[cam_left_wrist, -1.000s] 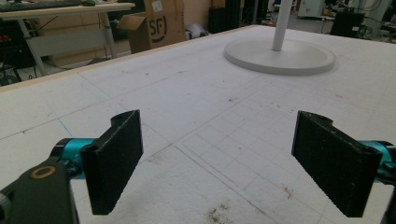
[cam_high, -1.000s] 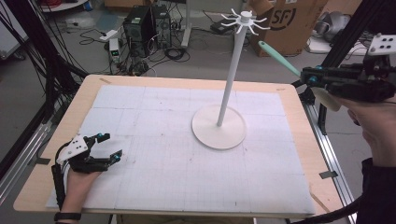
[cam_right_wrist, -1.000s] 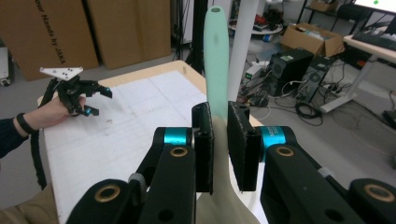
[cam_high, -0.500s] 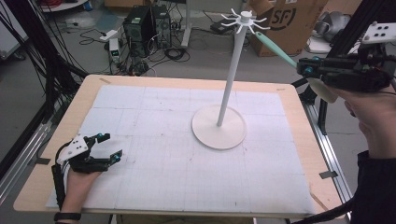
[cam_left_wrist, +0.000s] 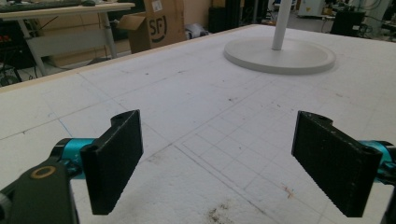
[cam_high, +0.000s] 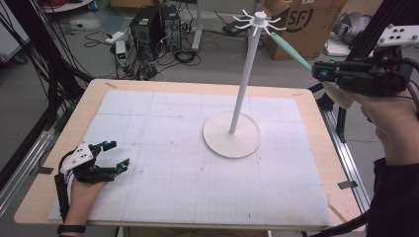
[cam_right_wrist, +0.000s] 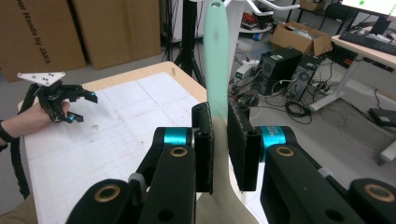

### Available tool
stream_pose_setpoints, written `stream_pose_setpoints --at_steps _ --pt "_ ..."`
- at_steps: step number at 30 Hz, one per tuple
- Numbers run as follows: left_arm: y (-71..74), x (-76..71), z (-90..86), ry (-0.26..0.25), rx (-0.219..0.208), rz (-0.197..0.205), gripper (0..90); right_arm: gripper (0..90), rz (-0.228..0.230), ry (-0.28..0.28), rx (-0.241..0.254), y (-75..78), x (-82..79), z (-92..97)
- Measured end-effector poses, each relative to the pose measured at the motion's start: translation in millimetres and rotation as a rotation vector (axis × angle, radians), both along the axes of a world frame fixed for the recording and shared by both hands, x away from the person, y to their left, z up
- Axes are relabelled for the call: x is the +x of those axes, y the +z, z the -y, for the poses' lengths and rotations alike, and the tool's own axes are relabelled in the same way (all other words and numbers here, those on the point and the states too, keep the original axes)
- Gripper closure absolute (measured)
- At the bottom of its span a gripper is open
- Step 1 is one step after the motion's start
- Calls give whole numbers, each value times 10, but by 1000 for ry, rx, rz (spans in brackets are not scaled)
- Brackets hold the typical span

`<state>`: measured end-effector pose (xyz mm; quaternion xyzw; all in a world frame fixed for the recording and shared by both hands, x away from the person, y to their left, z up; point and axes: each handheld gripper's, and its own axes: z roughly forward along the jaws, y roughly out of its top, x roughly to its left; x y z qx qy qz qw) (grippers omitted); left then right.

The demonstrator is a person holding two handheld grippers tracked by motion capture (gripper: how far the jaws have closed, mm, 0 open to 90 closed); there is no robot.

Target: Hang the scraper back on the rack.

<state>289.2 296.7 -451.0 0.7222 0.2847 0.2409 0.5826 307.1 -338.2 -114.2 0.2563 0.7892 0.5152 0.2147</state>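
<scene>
Two grippers: one in each of the person's hands, well apart, at opposite sides of the table (cam_high: 306,128).
Left gripper (cam_high: 111,154): low at the near left corner, resting on or just above the white gridded mat (cam_high: 163,128); contact cannot be told. Jaws spread wide, nothing between them; in the left gripper view the two black pads (cam_left_wrist: 114,156) stand far apart over bare mat.
Right gripper (cam_high: 321,71): held high beyond the table's right edge, jaws pointing left toward the stand top. Jaws pressed together on a spatula (cam_right_wrist: 217,70), pinching its handle just above the pale blade.
Spatula: mint-green handle rising from the jaws, its end with the hanging hole near the stand's hooks (cam_high: 269,27); whether it touches a hook cannot be told.
Stand (cam_high: 244,79): white, upright pole on a round base (cam_high: 232,143), right of mat centre; hook ring at top.
Beyond the table: cardboard boxes (cam_high: 301,22), computer tower (cam_high: 148,24), cables on the floor.
</scene>
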Motion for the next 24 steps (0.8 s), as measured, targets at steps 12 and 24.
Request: stream_pose_setpoints --at_steps 12,24 --pt "0 -1 1 -1 -1 -1 171 807 -4 -4 -18 -80 68 -52" --pt "2 4 -4 1 -1 -4 171 488 45 -11 13 -326 53 -50"
